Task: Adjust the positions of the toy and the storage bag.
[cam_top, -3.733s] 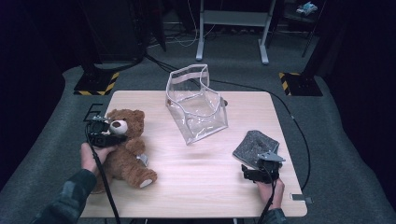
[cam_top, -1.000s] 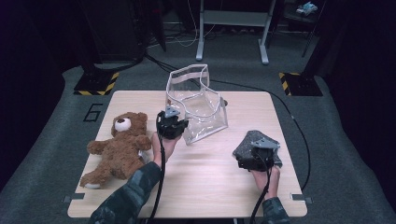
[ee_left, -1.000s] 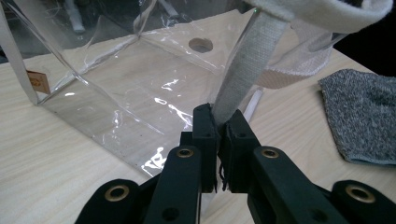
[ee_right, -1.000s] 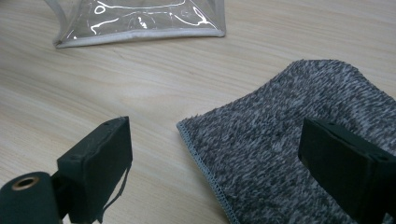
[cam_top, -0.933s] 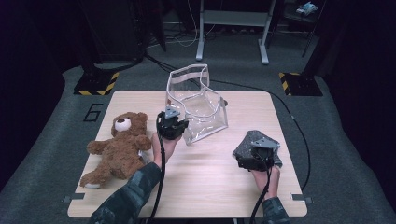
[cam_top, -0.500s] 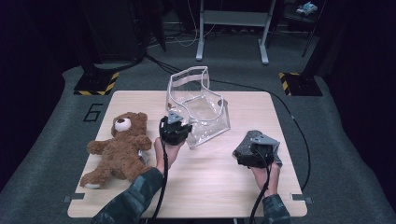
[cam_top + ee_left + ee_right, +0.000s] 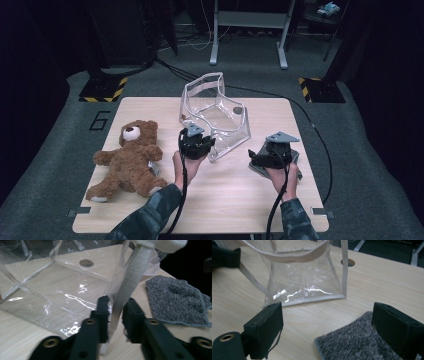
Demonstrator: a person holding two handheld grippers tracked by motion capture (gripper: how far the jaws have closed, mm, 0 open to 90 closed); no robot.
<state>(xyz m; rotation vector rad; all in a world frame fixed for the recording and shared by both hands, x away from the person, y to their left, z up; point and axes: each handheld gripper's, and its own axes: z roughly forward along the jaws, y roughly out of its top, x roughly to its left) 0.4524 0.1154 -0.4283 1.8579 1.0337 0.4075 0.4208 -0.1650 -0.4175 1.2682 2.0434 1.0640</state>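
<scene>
A clear plastic bag (image 7: 215, 115) with white trim stands open at the middle of the wooden table (image 7: 225, 205). My left gripper (image 7: 209, 144) is at the bag's near corner. In the left gripper view its jaws (image 7: 117, 308) have just been opening, and the bag's white edge strap (image 7: 130, 280) runs loosely between them. A grey knitted cloth (image 7: 175, 300) lies to the right of the bag. My right gripper (image 7: 327, 322) hovers open just above the cloth (image 7: 352, 345), its jaws wide apart and facing the bag (image 7: 304, 285). In the high view the right gripper (image 7: 257, 157) covers most of that cloth.
A brown teddy bear (image 7: 127, 162) lies on its back on the left part of the table. A round hole (image 7: 86, 263) in the tabletop shows through the bag. Cables trail from both grippers over the near edge. Stands and a dark floor surround the table.
The left gripper has loosened its hold on the bag's edge and shifted slightly toward the near side. The right gripper has lifted off the grey cloth.
</scene>
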